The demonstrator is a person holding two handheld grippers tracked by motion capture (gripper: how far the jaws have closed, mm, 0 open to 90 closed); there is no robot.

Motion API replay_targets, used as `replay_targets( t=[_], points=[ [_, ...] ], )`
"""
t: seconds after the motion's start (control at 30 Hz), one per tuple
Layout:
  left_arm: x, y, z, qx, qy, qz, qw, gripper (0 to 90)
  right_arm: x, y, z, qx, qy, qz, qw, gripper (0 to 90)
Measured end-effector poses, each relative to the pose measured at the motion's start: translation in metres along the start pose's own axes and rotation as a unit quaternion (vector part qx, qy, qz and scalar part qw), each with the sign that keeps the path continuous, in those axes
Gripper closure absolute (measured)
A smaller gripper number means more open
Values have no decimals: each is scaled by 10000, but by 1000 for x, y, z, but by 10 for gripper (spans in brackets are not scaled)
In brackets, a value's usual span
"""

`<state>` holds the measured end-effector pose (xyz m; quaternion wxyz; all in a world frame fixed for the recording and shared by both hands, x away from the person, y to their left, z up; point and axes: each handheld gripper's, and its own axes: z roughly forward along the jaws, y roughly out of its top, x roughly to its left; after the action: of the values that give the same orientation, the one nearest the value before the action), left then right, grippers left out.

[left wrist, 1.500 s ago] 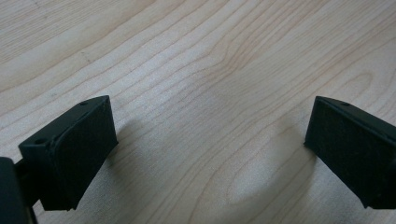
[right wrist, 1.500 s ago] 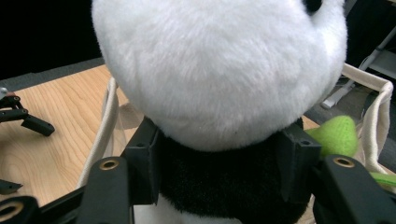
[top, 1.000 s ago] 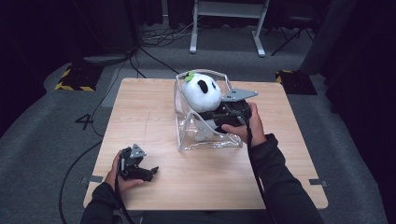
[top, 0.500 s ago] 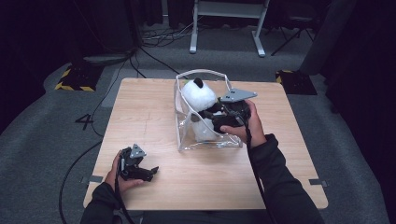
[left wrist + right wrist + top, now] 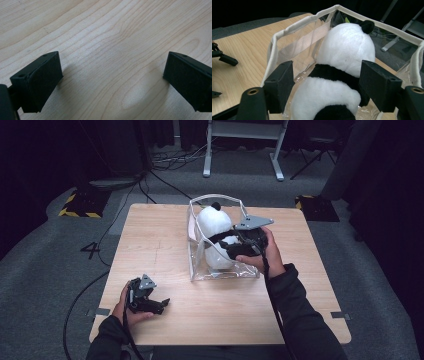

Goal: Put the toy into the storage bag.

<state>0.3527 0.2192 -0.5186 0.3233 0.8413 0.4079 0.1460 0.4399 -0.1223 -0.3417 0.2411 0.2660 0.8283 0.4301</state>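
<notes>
A plush panda [image 5: 212,222] sits upright inside a clear plastic bag [image 5: 215,198] with white trim, at the table's middle back. My right gripper [image 5: 226,248] reaches into the bag from the right. Its jaws have just been opening and now stand on either side of the panda's [image 5: 349,42] neck and body, with the pads loose of it. The bag's rim [image 5: 294,25] curves around behind the toy. My left gripper [image 5: 159,303] rests on the wooden table [image 5: 150,235] near the front left corner. It is open, with only bare wood [image 5: 112,37] between its jaws.
Cables [image 5: 150,180] run over the grey floor behind the table. A white metal stand [image 5: 240,150] is at the back. A yellow-and-black striped block [image 5: 80,202] lies to the left and a dark case [image 5: 315,205] to the right. The person's sleeves enter from the bottom edge.
The panda has sunk from above the bag's rim down into the bag. The right gripper's jaws have spread apart around it. The left hand has kept still.
</notes>
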Motion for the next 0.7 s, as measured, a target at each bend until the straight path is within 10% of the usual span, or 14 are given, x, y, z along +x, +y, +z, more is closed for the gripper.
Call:
replay_targets(
  t=[0.7],
  points=[
    [0,0,0,0,0,1,10000,21,-6,-1,-18,-71,-28,-93,9999,248]
  ],
)
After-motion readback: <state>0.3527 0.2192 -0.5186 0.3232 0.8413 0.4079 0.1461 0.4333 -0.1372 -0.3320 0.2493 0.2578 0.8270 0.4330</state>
